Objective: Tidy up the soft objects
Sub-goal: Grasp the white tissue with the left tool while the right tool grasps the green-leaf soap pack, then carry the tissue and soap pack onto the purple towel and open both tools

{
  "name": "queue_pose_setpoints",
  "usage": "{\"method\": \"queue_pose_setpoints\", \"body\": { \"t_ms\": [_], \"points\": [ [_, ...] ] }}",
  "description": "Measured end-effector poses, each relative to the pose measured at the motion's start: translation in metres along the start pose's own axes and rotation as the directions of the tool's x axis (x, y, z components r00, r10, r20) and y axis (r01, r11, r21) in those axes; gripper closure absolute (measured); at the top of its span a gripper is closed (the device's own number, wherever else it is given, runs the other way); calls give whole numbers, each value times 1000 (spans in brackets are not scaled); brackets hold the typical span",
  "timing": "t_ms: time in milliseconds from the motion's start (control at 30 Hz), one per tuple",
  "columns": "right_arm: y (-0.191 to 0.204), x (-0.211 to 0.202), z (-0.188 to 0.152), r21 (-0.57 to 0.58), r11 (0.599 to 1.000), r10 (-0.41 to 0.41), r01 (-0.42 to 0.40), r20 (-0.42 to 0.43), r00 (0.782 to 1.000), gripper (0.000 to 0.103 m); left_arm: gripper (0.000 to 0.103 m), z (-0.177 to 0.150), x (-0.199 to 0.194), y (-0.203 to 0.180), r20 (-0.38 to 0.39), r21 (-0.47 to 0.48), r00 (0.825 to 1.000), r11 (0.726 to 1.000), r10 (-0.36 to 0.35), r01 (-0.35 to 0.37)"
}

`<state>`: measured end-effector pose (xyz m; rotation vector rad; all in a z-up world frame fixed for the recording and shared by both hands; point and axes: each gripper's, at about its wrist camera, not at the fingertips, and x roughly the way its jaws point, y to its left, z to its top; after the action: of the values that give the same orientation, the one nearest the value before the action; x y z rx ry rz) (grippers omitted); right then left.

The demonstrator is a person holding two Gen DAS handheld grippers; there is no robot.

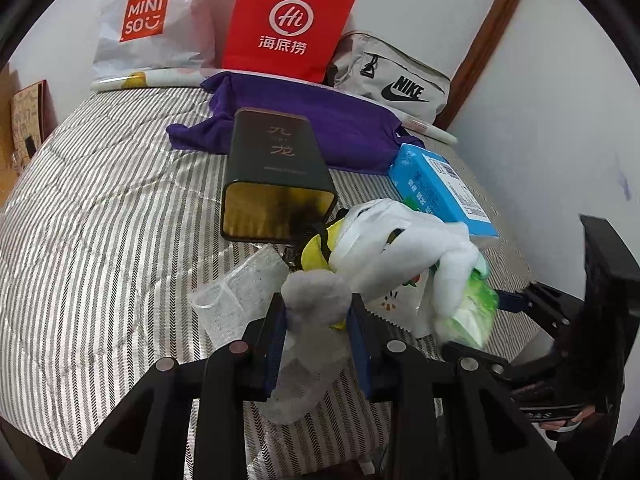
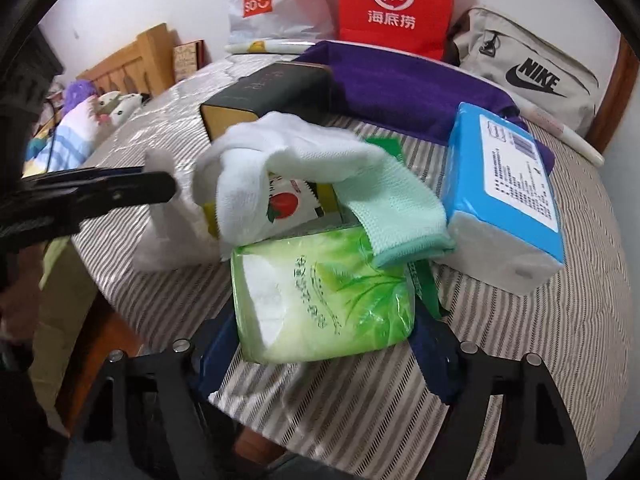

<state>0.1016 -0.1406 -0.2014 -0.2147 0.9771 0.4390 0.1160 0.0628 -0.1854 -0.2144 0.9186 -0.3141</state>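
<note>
A bed with a grey-and-white striped cover fills the room, pushed against white walls. A dark wooden frame strip runs up the corner. A light wooden headboard stands at the far left edge.

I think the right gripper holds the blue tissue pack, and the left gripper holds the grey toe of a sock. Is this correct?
Not quite. The right gripper holds the green tissue pack, not the blue one: the right wrist view shows its fingers on both sides of the green pack, while the blue tissue pack lies apart on the striped cover. The left gripper does hold the grey toe of a sock.
</note>
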Motion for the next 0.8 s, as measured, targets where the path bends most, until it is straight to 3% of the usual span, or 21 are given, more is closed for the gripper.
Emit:
{"method": "queue_pose_setpoints", "body": {
  "t_ms": [267,433,533,800],
  "points": [
    [-19,-31,-19,25,1000,12,-13,22,1000,28,74,0,2,-4,-12,0,999,1000,31,-31],
    [-31,-28,-31,47,999,-20,20,-7,1000,29,74,0,0,-2,-21,-21,999,999,40,-40],
    [-40,-21,-36,93,996,3,-1,-26,1000,29,74,0,-1,-3,-24,-20,998,998,52,-53],
    [-61,-28,-48,136,989,-55,59,-27,998,29,75,3,-5,4,-32,-45,996,996,81,-82]
  ]
}}
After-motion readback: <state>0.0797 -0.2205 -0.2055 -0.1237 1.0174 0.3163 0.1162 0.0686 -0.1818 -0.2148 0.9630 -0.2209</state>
